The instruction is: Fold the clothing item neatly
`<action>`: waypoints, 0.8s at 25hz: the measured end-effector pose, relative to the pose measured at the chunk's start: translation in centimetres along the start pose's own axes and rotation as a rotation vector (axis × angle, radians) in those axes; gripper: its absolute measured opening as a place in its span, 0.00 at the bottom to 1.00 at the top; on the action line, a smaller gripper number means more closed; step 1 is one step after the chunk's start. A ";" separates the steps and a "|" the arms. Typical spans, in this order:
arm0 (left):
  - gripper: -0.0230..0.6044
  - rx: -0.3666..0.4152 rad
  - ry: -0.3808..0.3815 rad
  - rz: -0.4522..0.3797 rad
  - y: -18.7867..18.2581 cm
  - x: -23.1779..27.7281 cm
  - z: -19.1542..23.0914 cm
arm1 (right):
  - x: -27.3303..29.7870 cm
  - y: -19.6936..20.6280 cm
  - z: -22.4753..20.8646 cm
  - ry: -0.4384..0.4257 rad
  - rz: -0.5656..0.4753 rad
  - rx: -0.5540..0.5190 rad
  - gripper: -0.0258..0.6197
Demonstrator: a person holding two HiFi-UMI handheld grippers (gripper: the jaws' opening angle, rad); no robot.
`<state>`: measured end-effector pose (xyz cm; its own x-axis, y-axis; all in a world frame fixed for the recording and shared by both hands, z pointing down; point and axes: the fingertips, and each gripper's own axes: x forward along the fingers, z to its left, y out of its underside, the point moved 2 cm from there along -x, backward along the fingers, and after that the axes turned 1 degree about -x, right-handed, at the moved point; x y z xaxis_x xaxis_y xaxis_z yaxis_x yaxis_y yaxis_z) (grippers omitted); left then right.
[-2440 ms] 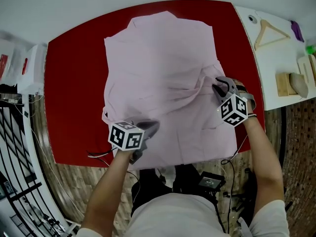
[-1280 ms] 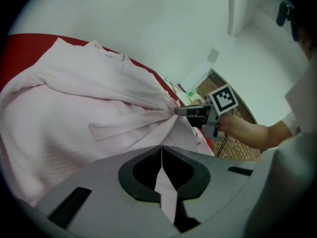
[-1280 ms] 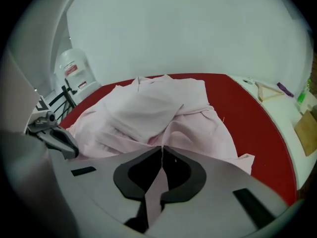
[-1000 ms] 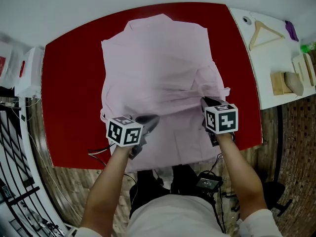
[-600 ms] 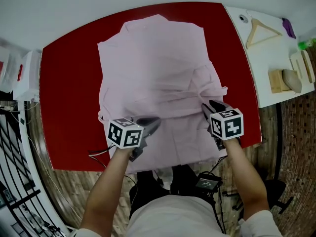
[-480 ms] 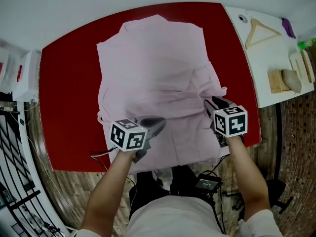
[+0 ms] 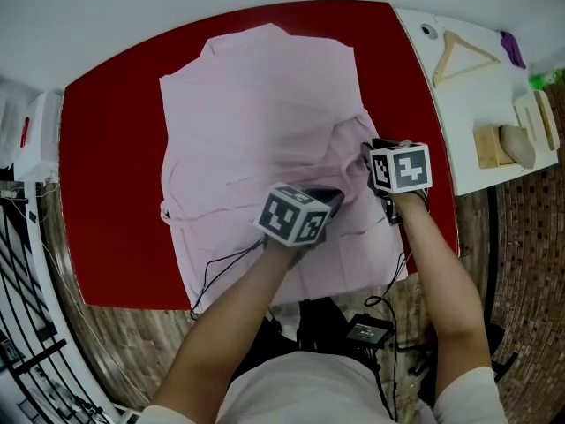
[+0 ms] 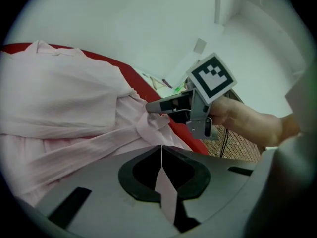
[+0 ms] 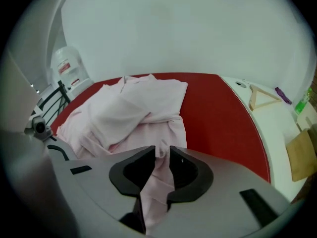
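Our pale pink cloth shirt (image 7: pixel 256 122) lies spread on the round red table (image 7: pixel 106 166). Its collar is at the far side and its lower hem hangs over the near edge towards us. A rumpled sleeve runs as a band across its middle, and the cloth on the right side is bunched into soft folds.

Over the lower middle of the shirt we hold the left gripper (image 7: pixel 335 196). Its jaws are pressed together on a thin fold of the pink cloth, and a narrow strip of it runs back between them.

Just beside it, at the shirt's right edge, is the right gripper (image 7: pixel 369 153). Its jaws stand partway apart and have just been closing a little. A thicker bunch of the shirt fills the gap between them, touching both pads, and the sleeve band rises towards its tips.

Beyond the red table's right rim is a white side table (image 7: pixel 481 95) with a triangular wooden hanger (image 7: pixel 446 57) lying on it.
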<state>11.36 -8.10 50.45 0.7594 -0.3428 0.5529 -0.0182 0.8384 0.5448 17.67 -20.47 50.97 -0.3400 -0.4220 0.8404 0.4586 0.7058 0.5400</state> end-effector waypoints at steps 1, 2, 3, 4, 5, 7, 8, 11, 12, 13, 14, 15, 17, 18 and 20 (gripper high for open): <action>0.05 -0.016 -0.003 0.018 0.1 0.7 0.1 | 0.4 0.1 -0.1 0.012 0.024 -0.025 0.15; 0.05 -0.028 -0.002 0.036 0.1 1.3 0.2 | 0.7 0.1 -0.2 0.021 0.039 -0.052 0.09; 0.05 -0.038 0.004 0.054 0.2 1.8 0.1 | 0.8 0.0 -0.3 0.023 0.042 -0.077 0.09; 0.05 -0.044 0.012 0.069 0.2 2.2 -0.1 | 0.9 -0.2 -0.3 0.017 0.035 -0.096 0.09; 0.05 -0.049 0.023 0.085 0.3 2.6 -0.3 | 1.0 -0.5 -0.3 0.008 0.023 -0.111 0.09; 0.05 -0.052 0.043 0.112 0.6 3.2 -0.7 | 0.7 -1.4 -0.1 0.001 -0.005 -0.145 0.09; 0.05 -0.052 0.053 0.121 0.7 3.5 -0.9 | 0.5 -1.9 0.1 0.000 -0.020 -0.166 0.08; 0.05 -0.053 0.076 0.128 1.0 4.1 -1.3 | 0.3 -3.4 0.9 -0.020 -0.067 -0.226 0.08; 0.05 -0.052 0.081 0.127 0.9 4.2 -1.4 | 0.5 -3.7 1.2 -0.027 -0.084 -0.248 0.08; 0.05 -0.049 0.084 0.126 0.9 4.3 -1.5 | 0.7 -4.0 1.6 -0.033 -0.100 -0.272 0.08; 0.05 -0.047 0.086 0.126 0.8 4.4 -1.6 | 1.1 -4.2 1.8 -0.037 -0.111 -0.297 0.08; 0.05 -0.045 0.088 0.127 0.8 4.6 -1.6 | 1.6 -4.1 2.0 -0.035 -0.114 -0.320 0.08; 0.05 -0.045 0.091 0.128 0.8 4.7 -1.6 | 2.7 -3.6 1.9 -0.010 -0.093 -0.355 0.09; 0.05 -0.046 0.094 0.127 0.8 4.8 -1.7 | 3.2 -3.2 1.7 0.003 -0.073 -0.364 0.09; 0.05 -0.048 0.104 0.119 0.8 4.7 -1.8 | 3.7 -2.6 1.4 0.013 -0.045 -0.364 0.09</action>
<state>16.08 -8.32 52.32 0.8171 -0.1957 0.5422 -0.0834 0.8906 0.4472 14.06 -23.03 52.59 -0.3571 -0.4571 0.8145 0.7064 0.4384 0.5557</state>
